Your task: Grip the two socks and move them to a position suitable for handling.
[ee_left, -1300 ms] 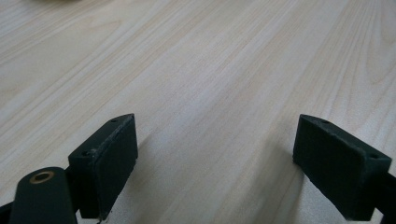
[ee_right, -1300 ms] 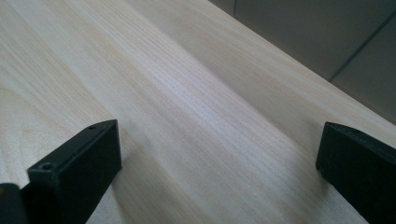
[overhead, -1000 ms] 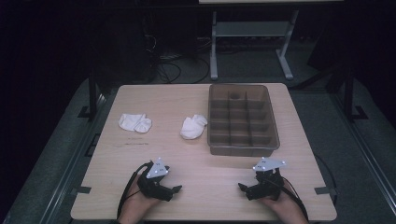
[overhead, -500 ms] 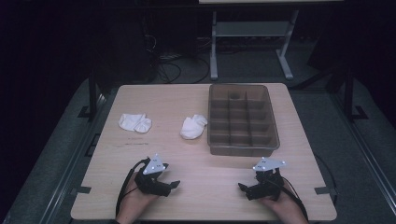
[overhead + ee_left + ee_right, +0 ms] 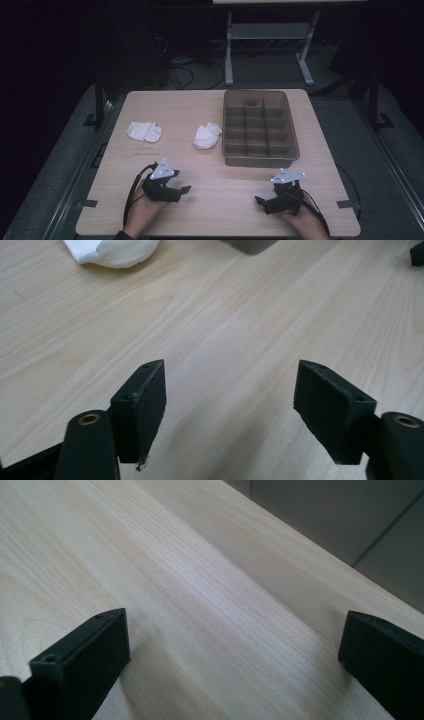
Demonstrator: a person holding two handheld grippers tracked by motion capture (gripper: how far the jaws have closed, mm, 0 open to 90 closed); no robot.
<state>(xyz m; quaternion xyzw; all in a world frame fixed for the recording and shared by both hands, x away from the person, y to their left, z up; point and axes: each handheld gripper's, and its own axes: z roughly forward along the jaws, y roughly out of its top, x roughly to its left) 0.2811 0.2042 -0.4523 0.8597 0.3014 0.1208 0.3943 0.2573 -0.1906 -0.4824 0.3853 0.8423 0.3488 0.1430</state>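
Two rolled white socks lie on the wooden table: one (image 5: pixel 145 131) at the left, the other (image 5: pixel 207 135) near the middle. A brown divided tray (image 5: pixel 260 95) stands at the back right, with a dark item in one far compartment. My left gripper (image 5: pixel 184 192) rests low near the front left, open and empty (image 5: pixel 230 390). The middle sock (image 5: pixel 117 250) and a tray corner (image 5: pixel 250 245) lie well ahead of it. My right gripper (image 5: pixel 261 202) sits at the front right, pointing left. It is open over bare wood (image 5: pixel 232 645).
The table's front edge (image 5: pixel 215 232) is close behind both hands. A grey surface (image 5: pixel 340 515) shows beyond the wood in the right gripper view. A metal frame (image 5: pixel 270 35) and cables stand on the dark floor behind the table.
The left hand and its gripper have shifted slightly. The right gripper, socks and tray have stayed put.
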